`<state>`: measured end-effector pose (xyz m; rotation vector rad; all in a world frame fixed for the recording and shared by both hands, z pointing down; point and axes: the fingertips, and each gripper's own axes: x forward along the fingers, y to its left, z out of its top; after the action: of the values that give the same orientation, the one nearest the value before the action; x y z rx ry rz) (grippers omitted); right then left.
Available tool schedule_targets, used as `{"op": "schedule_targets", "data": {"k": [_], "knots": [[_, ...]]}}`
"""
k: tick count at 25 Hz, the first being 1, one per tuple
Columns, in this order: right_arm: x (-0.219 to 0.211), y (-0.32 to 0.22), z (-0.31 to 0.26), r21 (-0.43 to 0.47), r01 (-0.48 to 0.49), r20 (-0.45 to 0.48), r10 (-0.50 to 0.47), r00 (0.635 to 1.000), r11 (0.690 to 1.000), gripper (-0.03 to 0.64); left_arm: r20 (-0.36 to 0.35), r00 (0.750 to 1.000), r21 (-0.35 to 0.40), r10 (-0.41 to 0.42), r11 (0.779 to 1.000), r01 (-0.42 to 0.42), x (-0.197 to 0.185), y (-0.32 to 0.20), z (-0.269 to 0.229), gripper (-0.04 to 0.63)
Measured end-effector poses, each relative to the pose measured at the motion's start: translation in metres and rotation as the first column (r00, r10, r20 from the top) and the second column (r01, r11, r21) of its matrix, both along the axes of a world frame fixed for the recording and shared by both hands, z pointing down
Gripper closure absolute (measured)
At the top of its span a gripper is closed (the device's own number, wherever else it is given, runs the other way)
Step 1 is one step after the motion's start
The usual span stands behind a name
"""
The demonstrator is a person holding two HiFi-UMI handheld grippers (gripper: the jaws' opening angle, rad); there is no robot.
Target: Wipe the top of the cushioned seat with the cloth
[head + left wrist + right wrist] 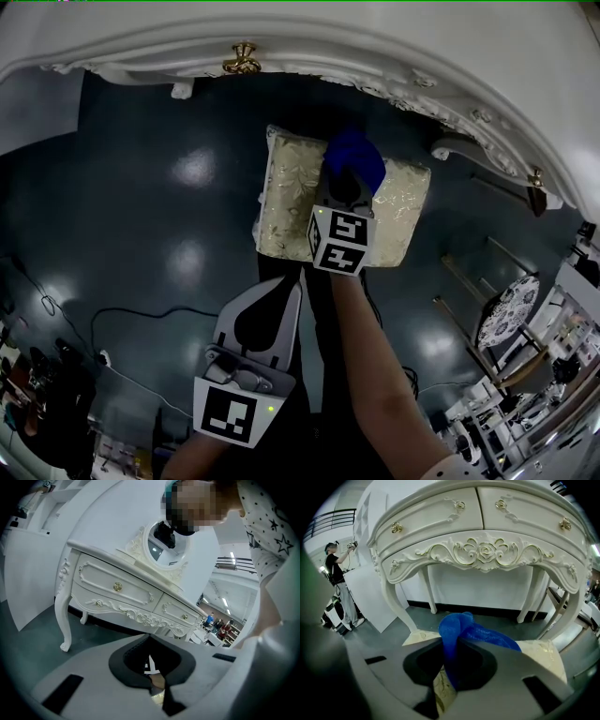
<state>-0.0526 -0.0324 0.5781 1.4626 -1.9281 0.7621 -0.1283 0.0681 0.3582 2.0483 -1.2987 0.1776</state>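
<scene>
The cushioned seat (286, 202) has a cream top with a gold pattern and stands on the dark floor below the white dressing table (281, 37). A blue cloth (354, 157) lies bunched on the seat's far middle. My right gripper (345, 190) is over the seat, shut on the cloth. In the right gripper view the blue cloth (459, 630) runs down between the jaws of the right gripper (452, 667), with the seat (546, 656) showing on both sides. My left gripper (279, 289) hangs near the seat's front edge, shut and holding nothing. In its own view the left gripper (154, 679) points at the dressing table (126, 590).
The dressing table's curved legs (396, 604) stand just beyond the seat. Cables (122, 314) trail over the floor at the lower left. A round patterned chair (506, 314) and shelving stand at the right. A person (337, 588) stands far off to the left.
</scene>
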Motion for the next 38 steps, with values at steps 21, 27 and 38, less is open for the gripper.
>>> {"op": "schedule_targets", "data": {"k": [21,27,38], "knots": [[-0.059,0.000,-0.004,0.005,0.091,0.037,-0.091,0.995,0.996,0.555,0.002,0.997,-0.003,-0.076,0.997,0.076,-0.029,0.004,-0.002,0.586],[-0.075,0.000,-0.005,0.005,0.113,0.057,-0.113,0.992,0.994,0.555,0.004,0.995,-0.007,-0.098,0.995,0.098,-0.036,0.006,0.000,0.585],[-0.108,0.003,-0.006,-0.013,0.180,0.101,-0.178,0.979,0.984,0.555,0.004,0.992,-0.010,-0.123,0.992,0.123,-0.044,0.006,0.001,0.586]]}}
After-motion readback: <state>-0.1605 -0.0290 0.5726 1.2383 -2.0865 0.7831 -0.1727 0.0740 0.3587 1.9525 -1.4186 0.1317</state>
